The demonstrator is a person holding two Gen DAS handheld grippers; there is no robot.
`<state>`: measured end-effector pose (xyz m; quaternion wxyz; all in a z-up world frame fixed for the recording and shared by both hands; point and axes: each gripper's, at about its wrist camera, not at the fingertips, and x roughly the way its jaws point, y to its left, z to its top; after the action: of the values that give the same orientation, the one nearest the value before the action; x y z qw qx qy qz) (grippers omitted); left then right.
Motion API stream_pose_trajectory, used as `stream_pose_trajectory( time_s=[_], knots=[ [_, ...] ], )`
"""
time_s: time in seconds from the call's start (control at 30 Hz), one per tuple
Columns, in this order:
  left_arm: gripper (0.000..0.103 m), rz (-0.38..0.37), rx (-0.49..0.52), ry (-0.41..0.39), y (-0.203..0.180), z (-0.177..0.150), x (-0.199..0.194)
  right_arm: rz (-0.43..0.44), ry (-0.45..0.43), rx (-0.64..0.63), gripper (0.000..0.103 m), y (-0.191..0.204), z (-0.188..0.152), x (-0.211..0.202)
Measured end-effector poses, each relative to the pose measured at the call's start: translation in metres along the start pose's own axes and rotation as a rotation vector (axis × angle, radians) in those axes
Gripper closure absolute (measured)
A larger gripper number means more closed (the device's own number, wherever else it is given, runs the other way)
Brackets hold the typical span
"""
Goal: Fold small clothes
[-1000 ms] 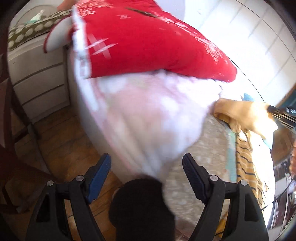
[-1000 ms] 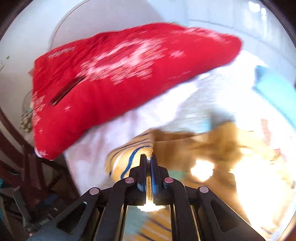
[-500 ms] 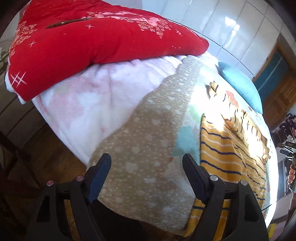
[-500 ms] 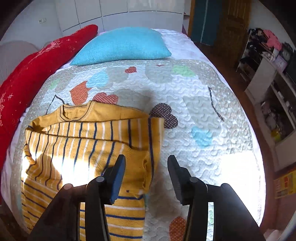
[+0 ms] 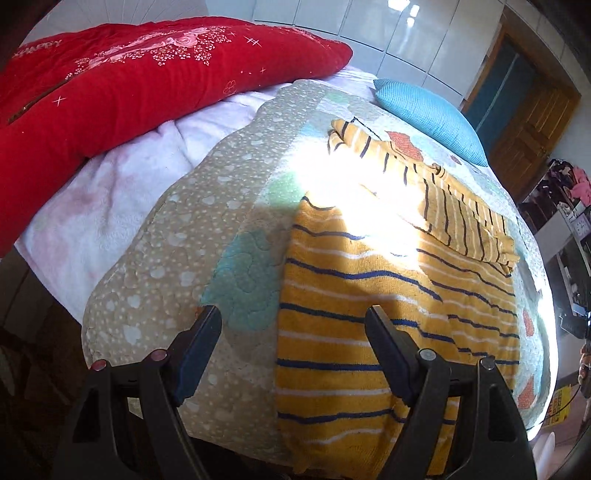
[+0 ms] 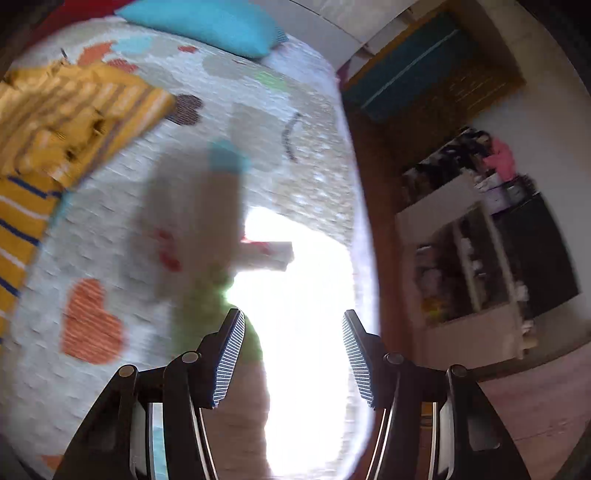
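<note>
A small yellow sweater with navy and white stripes (image 5: 369, 295) lies on the quilted bedspread (image 5: 177, 258), its sleeve part folded over the far side (image 5: 461, 206). My left gripper (image 5: 293, 314) is open and empty, hovering over the sweater's near left edge. In the right wrist view the sweater (image 6: 66, 122) lies at the upper left. My right gripper (image 6: 291, 321) is open and empty over bare quilt (image 6: 110, 229) near the bed's right edge, away from the sweater.
A red pillow (image 5: 110, 85) and a pale pink blanket (image 5: 96, 206) lie at the left. A blue pillow (image 5: 428, 114) sits at the far end, also in the right wrist view (image 6: 207, 26). Shelves with clutter (image 6: 469, 258) stand right of the bed.
My right gripper let go of the sweater, opened and swung right toward the bed's edge. My left gripper moved in over the sweater's near left edge.
</note>
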<state>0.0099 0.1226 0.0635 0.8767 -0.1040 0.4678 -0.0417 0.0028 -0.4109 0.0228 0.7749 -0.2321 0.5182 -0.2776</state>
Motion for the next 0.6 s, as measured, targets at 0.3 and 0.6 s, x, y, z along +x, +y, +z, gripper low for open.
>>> stream_pose_trajectory(
  time_s=[0.3,0.6],
  knots=[
    [0.024,0.024,0.041,-0.004,-0.019,-0.006,0.02,0.135,-0.174,0.126,0.042,-0.023,0.018,-0.061],
    [0.024,0.083,0.125,-0.033,-0.019,-0.028,0.043,0.799,-0.266,0.147,0.042,0.133,0.16,-0.126]
  ],
)
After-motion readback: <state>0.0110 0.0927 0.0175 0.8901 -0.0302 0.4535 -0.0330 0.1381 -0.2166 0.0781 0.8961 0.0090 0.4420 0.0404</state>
